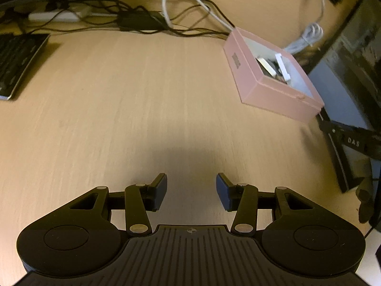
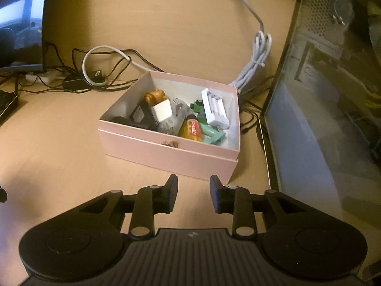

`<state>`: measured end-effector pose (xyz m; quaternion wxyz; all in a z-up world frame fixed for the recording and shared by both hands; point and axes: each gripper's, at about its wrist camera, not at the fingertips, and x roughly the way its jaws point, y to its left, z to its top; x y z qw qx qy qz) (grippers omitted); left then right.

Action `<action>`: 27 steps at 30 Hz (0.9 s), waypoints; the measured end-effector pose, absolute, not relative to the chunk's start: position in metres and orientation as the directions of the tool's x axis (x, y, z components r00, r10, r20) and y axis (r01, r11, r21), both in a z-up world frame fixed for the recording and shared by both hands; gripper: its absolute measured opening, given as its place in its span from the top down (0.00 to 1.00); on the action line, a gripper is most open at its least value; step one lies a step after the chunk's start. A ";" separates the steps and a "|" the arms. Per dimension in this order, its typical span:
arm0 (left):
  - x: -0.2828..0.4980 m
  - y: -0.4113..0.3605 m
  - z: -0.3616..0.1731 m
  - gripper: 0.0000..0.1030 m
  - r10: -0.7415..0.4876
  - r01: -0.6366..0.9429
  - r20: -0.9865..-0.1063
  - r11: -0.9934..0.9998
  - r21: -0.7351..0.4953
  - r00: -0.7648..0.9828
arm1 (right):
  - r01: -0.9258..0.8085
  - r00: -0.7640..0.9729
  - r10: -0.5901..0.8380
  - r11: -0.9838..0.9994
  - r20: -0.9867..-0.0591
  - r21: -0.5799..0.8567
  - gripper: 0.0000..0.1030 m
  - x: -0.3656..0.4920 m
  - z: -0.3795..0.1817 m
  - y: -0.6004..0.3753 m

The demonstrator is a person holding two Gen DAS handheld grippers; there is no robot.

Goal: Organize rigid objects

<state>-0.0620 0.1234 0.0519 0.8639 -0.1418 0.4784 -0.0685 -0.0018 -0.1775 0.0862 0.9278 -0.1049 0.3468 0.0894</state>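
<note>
Two grippers are held above a light wooden desk (image 1: pixel 119 95), and both are spread apart with nothing between the pads. At the far left of the left wrist view, a dark keyboard (image 1: pixel 16 62) lies on the desk, with a tangle of black cables (image 1: pixel 142 21) behind it. The left gripper (image 1: pixel 191 190) is positioned over bare desk surface, its blue pads (image 1: pixel 160 190) parted and empty. Further right in that view, a pink box (image 1: pixel 271 81) is seen at an angle, well apart from the gripper, with a dark monitor (image 1: pixel 352 76) beyond it. In the right wrist view, a second screen (image 2: pixel 21 23) is located at the upper left. The right gripper (image 2: pixel 194 196) is released and stands just in front of the pink box (image 2: pixel 166 150), not touching it. Inside the open box, a black adapter (image 2: pixel 140 116), a white cube charger (image 2: pixel 163 112), a yellow cylinder with a red label (image 2: pixel 191 130), a white battery charger (image 2: pixel 214 109) and teal parts (image 2: pixel 213 135) are collected. A bundled white cable (image 2: pixel 257 59) lies behind the box, and a computer case (image 2: pixel 333 71) stands at the right.
</note>
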 end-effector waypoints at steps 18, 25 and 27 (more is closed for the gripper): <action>-0.017 0.041 0.022 0.00 -0.139 0.239 -0.835 0.971 -0.009 0.533 | -0.035 0.708 0.008 0.999 -0.706 -0.023 0.14 -0.031 0.021 -0.168; 0.003 0.032 0.012 0.00 -0.029 0.036 -0.738 0.999 -0.006 0.675 | 0.049 0.704 -0.041 0.999 -0.709 -0.009 0.00 -0.022 0.016 -0.176; 0.007 0.028 0.010 0.00 -0.005 0.003 -0.716 1.000 -0.004 0.698 | 0.033 0.719 -0.032 0.999 -0.695 -0.011 0.00 -0.020 0.015 -0.176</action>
